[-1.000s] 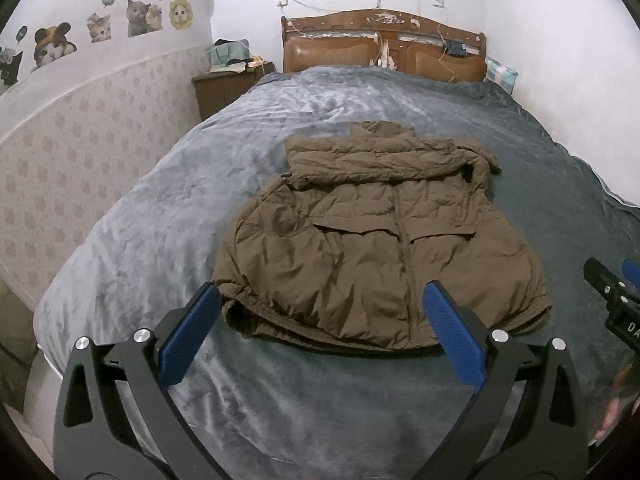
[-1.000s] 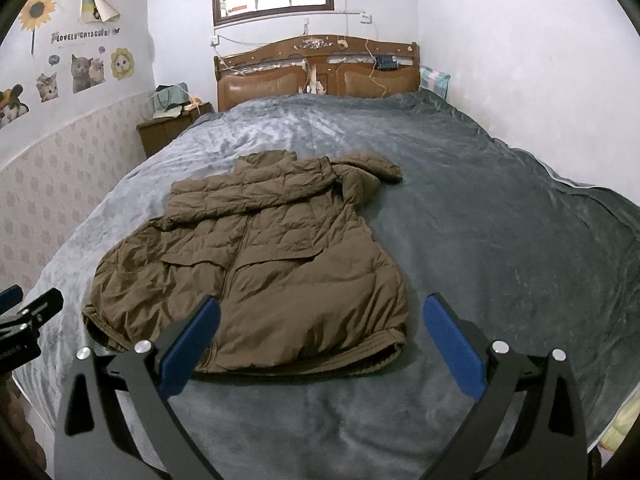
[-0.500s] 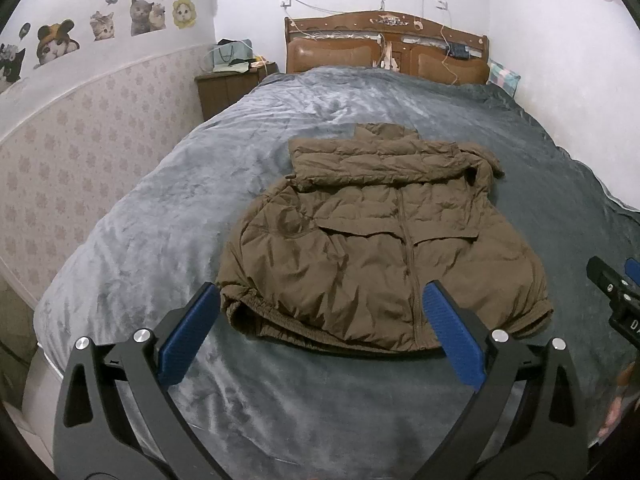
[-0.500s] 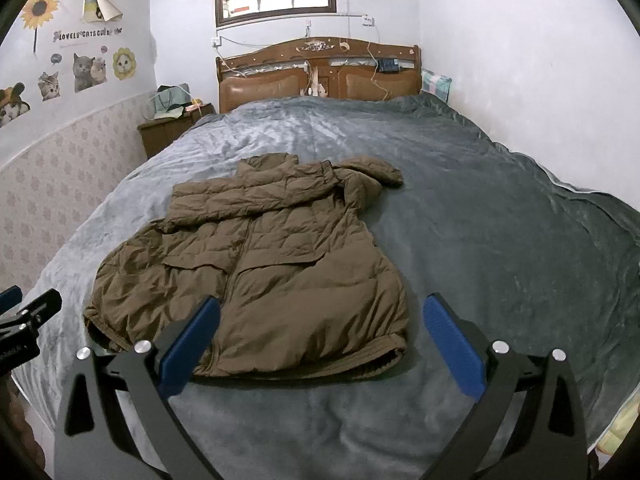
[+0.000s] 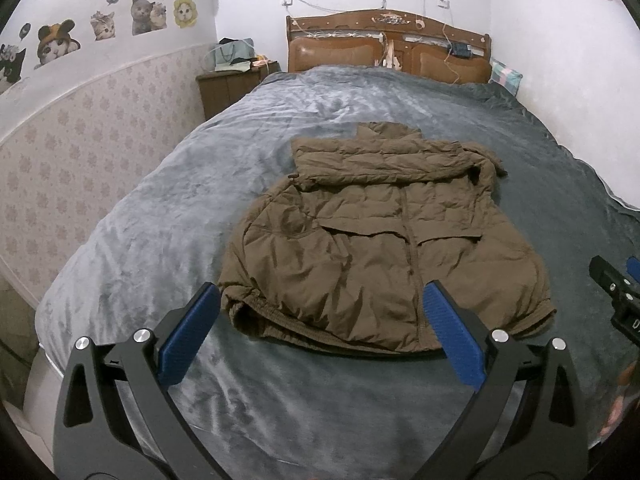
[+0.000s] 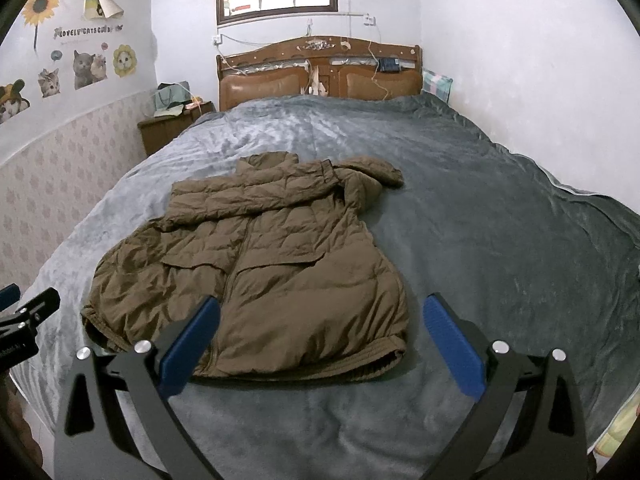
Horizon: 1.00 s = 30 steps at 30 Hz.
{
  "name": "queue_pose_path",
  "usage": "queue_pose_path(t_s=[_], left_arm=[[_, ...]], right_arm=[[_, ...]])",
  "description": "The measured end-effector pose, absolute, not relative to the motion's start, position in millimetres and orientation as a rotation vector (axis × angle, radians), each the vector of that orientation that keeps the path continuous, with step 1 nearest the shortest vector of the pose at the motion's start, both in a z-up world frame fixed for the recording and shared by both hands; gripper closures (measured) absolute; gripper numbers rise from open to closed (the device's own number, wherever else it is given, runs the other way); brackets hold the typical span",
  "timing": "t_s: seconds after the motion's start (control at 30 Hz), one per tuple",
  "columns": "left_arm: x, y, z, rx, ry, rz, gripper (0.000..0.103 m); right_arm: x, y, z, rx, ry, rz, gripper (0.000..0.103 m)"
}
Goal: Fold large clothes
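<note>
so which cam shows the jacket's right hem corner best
The right wrist view: the jacket lies left of centre, and its hem corner shows unblocked between the fingers. In the left wrist view that corner sits beyond the right finger, more distorted.

Open blanket is seen on every side of the jacket (image 5: 384, 240) on the bed (image 5: 160, 208): a wide bare stretch to its right, a narrower strip to its left, and a band along the near edge below the hem. The far end is closed off by the headboard (image 6: 320, 76), the left side by the nightstand (image 5: 228, 88) and wall
</note>
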<state>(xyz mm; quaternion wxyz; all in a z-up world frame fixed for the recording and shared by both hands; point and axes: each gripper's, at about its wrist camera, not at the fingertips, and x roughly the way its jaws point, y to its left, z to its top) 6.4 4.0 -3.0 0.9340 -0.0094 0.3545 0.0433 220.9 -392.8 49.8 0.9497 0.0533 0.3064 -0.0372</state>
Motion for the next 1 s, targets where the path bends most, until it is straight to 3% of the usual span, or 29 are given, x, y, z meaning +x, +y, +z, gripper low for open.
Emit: queue_pose_path(t_s=[1.0], left_arm=[[9.0, 6.4, -5.6, -0.022, 0.737, 0.100, 0.003]], right_arm=[[224.4, -396.2, 44.1, 0.094, 0.632, -0.083, 0.002]])
